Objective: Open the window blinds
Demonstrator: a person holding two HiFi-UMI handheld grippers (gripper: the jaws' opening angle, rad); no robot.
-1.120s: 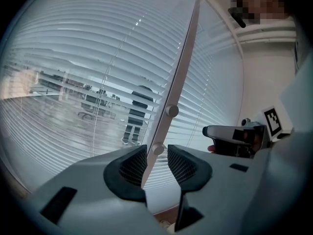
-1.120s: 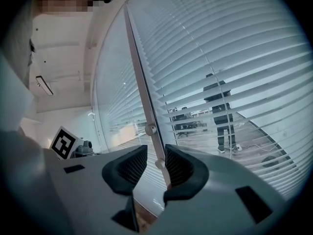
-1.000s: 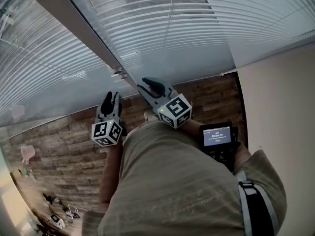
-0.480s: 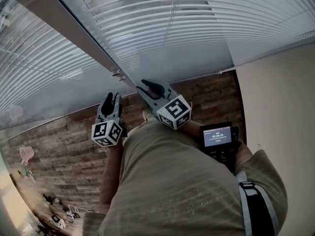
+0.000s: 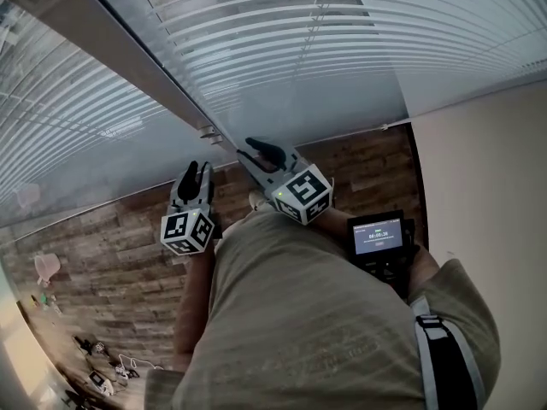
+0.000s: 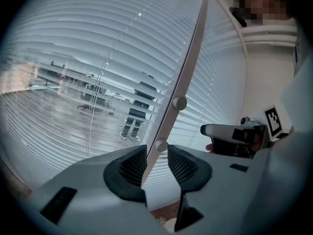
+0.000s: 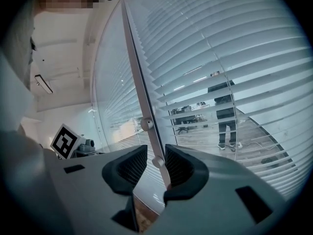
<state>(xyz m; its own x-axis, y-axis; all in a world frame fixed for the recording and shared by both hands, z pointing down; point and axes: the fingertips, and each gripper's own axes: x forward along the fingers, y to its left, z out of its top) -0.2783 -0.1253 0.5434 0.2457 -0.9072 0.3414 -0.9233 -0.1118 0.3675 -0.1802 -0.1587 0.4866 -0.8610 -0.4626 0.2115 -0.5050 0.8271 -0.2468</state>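
blinds (image 5: 342, 58) lowered, slats (image 7: 234, 58) seemingly half-open

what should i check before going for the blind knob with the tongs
1. left tongs open: ok, jaws apart, nothing gripped.
2. right tongs open: ok, jaws apart, nothing gripped.
3. lower knob on the post in line with the left gap: ok.
4. tongs on a knob: not ok, the head view shows both short of the post.
5. blinds open: not ok, slats cover both panes.
6. which knob turns which blind: cannot tell.
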